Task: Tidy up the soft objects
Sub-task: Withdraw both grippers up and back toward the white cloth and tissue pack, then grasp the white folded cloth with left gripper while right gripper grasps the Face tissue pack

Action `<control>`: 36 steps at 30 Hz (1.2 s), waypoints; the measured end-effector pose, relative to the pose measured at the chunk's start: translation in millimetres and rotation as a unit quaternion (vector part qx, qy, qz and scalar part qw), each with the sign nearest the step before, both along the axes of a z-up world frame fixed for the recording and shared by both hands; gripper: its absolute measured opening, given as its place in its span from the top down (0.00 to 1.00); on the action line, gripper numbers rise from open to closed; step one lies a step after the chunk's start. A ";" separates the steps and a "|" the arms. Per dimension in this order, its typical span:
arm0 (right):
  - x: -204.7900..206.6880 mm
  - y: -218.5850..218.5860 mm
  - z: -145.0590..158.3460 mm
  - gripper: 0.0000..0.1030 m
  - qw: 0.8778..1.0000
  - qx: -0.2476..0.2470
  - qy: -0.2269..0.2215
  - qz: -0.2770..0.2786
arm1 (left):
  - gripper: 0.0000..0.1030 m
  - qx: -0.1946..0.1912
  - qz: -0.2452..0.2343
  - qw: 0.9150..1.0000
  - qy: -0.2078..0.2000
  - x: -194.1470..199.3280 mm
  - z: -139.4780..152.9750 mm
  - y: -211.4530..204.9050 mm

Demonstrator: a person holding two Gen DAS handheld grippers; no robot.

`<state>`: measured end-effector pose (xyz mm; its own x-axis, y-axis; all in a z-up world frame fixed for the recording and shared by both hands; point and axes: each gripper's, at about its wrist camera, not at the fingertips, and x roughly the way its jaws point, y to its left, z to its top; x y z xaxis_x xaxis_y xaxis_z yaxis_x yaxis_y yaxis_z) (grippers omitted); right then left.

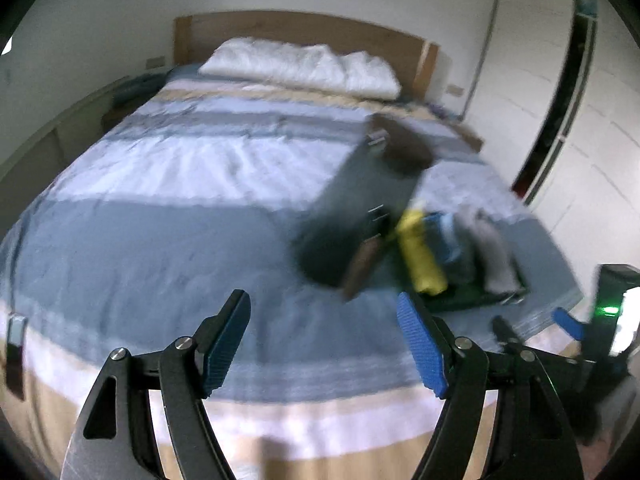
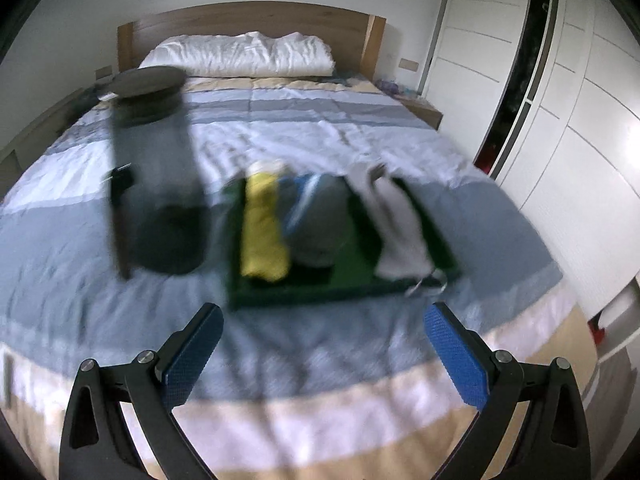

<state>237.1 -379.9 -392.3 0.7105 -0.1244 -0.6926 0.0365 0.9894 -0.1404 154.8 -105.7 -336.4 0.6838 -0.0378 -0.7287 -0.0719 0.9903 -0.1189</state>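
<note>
Approach step: left tongs (image 1: 324, 344) and right tongs (image 2: 324, 354) spread, empty, above bed (image 2: 120, 240). Rolled soft items in green tray (image 2: 352, 266) beside dark bin (image 2: 160, 200). Next likely: reach, pinch yellow roll (image 2: 262, 232).

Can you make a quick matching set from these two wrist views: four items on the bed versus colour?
Items:
1. rolled cloth, left end of tray
2. tray
3. pillows
4. bin

Colours:
A. white
B. dark grey
C. yellow
D. green

Pairs: 1-C, 2-D, 3-A, 4-B
</note>
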 end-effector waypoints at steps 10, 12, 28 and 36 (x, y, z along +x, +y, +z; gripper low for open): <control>-90.8 116.1 -16.2 0.00 0.997 0.046 0.058 0.034 | 0.32 0.055 0.041 0.995 0.075 -62.5 -57.4 116.7; -102.2 132.8 -22.0 0.00 0.996 0.051 0.068 0.041 | 0.32 0.064 0.052 0.992 0.091 -76.4 -72.4 142.7; -105.2 225.0 -86.0 0.00 0.986 0.048 0.131 0.088 | 0.32 0.059 0.066 0.984 0.152 -104.7 -149.6 226.1; -91.4 230.2 -103.9 0.00 0.984 0.037 0.150 0.091 | 0.32 0.064 0.073 0.980 0.174 -84.4 -174.0 229.9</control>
